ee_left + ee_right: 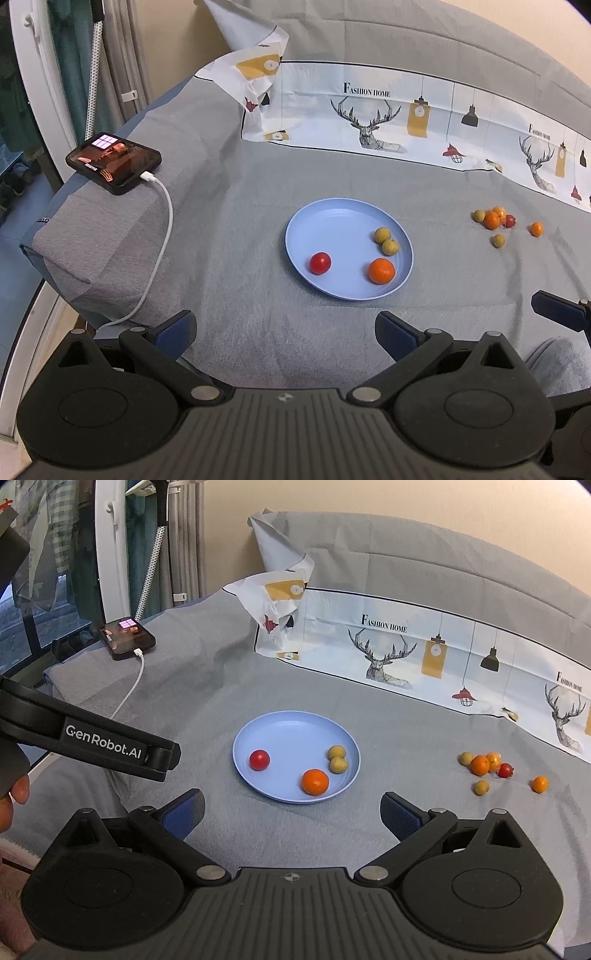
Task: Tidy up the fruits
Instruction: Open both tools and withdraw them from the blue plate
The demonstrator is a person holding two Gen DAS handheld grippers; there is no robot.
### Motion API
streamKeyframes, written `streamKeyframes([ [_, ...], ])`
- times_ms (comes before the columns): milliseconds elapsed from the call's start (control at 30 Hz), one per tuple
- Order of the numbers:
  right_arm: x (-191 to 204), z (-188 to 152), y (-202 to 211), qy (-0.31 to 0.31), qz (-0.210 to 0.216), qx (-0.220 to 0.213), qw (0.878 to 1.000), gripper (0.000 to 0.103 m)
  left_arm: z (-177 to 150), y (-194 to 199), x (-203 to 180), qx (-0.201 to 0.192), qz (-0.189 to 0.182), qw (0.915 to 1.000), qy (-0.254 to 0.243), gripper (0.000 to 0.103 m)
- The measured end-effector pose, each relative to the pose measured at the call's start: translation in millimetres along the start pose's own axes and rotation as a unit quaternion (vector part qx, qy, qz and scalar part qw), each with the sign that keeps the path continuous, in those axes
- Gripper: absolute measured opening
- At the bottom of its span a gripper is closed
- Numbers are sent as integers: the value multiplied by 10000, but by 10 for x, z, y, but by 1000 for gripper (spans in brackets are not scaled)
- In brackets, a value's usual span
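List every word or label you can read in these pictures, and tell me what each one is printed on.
"FASHION HOME": on the printed cloth above the deer head, and again at its right end.
"GenRobot.AI": on the left gripper.
The phone screen shows small text, too blurred to read.

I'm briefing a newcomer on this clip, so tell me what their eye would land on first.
The blue plate mid-bed draws the eye, holding a red fruit, an orange and two yellowish fruits. To its right a loose fruit cluster lies on the grey cover. A lit phone charges at far left, and both open grippers hold nothing.
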State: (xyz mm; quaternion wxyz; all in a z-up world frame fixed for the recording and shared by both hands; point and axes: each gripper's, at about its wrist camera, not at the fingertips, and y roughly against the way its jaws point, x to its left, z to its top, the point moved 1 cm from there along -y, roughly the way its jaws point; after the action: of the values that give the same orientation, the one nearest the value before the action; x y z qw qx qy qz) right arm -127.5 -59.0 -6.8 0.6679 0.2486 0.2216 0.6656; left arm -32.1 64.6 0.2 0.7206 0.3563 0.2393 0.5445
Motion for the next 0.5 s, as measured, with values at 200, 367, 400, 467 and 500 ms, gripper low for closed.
streamKeyframes([
  [200, -57, -9, -73, -83, 31, 58, 9999, 101, 31, -81, -57, 90, 34, 9999, -70, 103],
  [367, -124, -32, -142, -205, 50, 127, 9997, 101, 59, -160, -116, 183, 53, 9997, -126, 103],
  [400, -142, -37, -157, -234, 59, 143, 9996, 101, 70, -179, -124, 207, 49, 9997, -142, 103],
  [467, -177, -52, -181, -304, 73, 173, 9994, 101, 87, -217, -162, 244, 69, 9995, -186, 103],
  [500, -196, -58, -193, -338, 77, 187, 9992, 101, 93, -229, -181, 260, 76, 9994, -209, 103],
])
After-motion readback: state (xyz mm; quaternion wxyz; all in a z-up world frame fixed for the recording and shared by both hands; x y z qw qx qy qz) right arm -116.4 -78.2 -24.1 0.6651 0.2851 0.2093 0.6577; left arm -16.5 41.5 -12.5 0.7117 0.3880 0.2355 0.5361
